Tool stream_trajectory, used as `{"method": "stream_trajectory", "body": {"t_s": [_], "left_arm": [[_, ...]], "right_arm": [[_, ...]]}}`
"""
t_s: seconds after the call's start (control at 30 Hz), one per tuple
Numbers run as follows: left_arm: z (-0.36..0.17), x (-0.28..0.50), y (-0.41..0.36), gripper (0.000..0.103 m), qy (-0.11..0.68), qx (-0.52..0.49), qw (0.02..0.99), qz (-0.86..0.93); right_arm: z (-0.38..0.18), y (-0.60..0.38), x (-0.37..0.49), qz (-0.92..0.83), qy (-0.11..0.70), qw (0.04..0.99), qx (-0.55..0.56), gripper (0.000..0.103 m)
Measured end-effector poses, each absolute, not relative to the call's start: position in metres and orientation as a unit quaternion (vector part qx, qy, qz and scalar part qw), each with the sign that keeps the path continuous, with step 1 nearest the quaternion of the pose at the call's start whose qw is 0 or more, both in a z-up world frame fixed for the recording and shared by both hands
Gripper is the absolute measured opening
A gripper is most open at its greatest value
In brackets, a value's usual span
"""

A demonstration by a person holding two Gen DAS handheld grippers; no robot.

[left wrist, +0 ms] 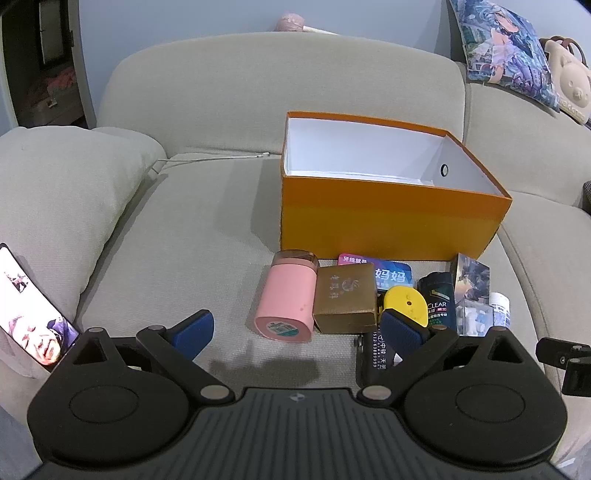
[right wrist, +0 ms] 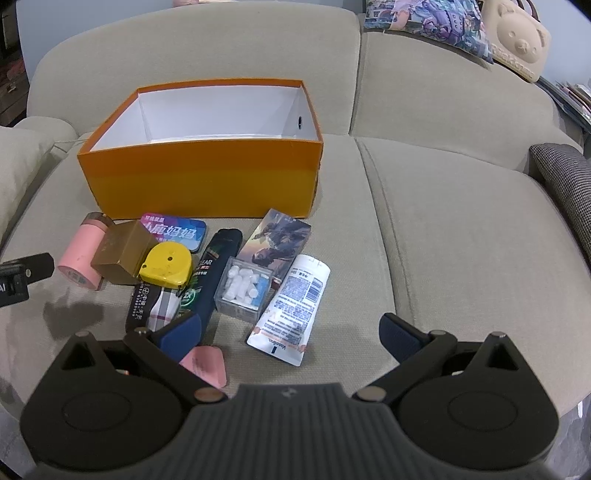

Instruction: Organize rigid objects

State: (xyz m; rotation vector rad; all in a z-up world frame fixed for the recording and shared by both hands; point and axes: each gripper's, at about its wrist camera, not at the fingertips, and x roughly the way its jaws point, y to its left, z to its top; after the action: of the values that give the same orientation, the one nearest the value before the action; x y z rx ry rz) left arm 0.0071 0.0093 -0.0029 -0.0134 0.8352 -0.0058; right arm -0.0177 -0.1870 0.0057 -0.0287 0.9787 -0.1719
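An open orange box (left wrist: pixel 388 218) (right wrist: pixel 199 181) with a white inside stands on the grey sofa seat. In front of it lies a cluster of items: a pink cylinder (left wrist: pixel 286 299) (right wrist: pixel 79 258), a gold box (left wrist: pixel 345 299) (right wrist: pixel 122 253), a yellow tape measure (left wrist: pixel 406 304) (right wrist: pixel 166 266), a dark CLEAR bottle (left wrist: pixel 437 299) (right wrist: pixel 212 273), a clear plastic case (right wrist: pixel 243 288), a white Vaseline tube (right wrist: pixel 291 306) and a picture card box (right wrist: pixel 273 242). My left gripper (left wrist: pixel 297 332) is open, just before the pink cylinder. My right gripper (right wrist: pixel 291 332) is open over the tube's near end.
A phone (left wrist: pixel 26 310) with a lit screen leans on the left cushion (left wrist: pixel 55 184). A printed pillow (right wrist: pixel 428 22) and a bear-shaped bag (right wrist: pixel 517 37) sit on the backrest at right. A pink card (right wrist: pixel 207 363) lies near my right gripper. A dark checked cushion (right wrist: pixel 565 184) is far right.
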Motion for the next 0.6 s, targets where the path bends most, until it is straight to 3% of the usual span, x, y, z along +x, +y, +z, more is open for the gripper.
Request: {"method": "stream_trajectory", "body": {"t_s": [0.6], "left_arm": [[-0.004, 0.009, 0.0084, 0.103, 0.405, -0.008, 0.914, -0.009]], "right_arm": [[0.0024, -0.1892, -0.0171, -0.085, 0.474, 0.876, -0.012, 0.102]]}}
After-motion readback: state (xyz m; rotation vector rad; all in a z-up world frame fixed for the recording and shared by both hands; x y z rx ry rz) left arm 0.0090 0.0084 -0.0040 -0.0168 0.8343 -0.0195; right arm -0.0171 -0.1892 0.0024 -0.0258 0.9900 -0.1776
